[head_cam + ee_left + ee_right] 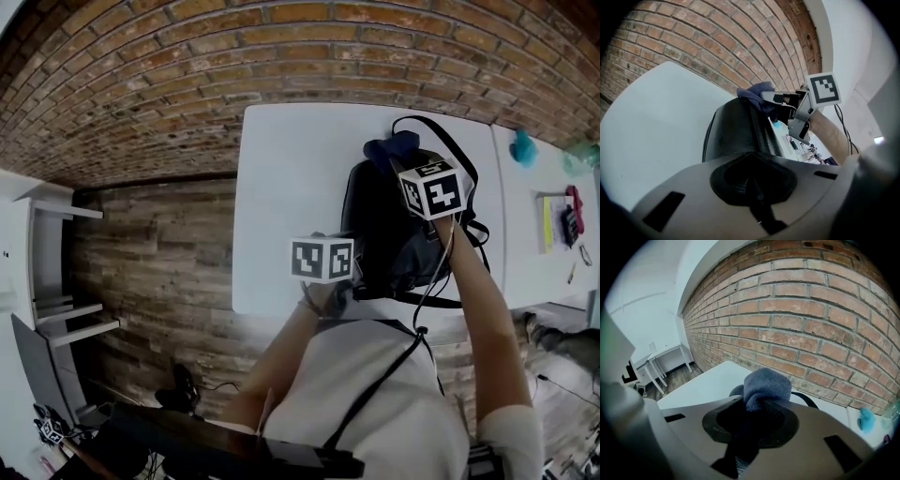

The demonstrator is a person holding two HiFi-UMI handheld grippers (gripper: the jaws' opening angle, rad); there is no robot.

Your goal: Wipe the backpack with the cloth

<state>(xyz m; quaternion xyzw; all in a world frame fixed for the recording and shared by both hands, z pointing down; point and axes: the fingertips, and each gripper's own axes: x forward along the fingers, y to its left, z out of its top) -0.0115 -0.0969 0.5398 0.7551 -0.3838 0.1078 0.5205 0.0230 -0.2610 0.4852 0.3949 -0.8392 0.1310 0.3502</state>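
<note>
Backpack lies at the middle of the white table, and you're on it with both tools. Your right gripper is clamped on the blue cloth, the wad bulging out past the jaws at the bag's far end, upper centre of the head view. That's a good hold for wiping, I'd say, since the cloth leads and the plastic is off the fabric. Your left gripper sits at the bag's near left corner, jaws drawn together. It looks placed to pin the bag against sliding, though I can't make out whether it pinches fabric. Black straps loop off the bag's far right and could snag a stroke. A teal object sits well apart on the next table, upper right.
</note>
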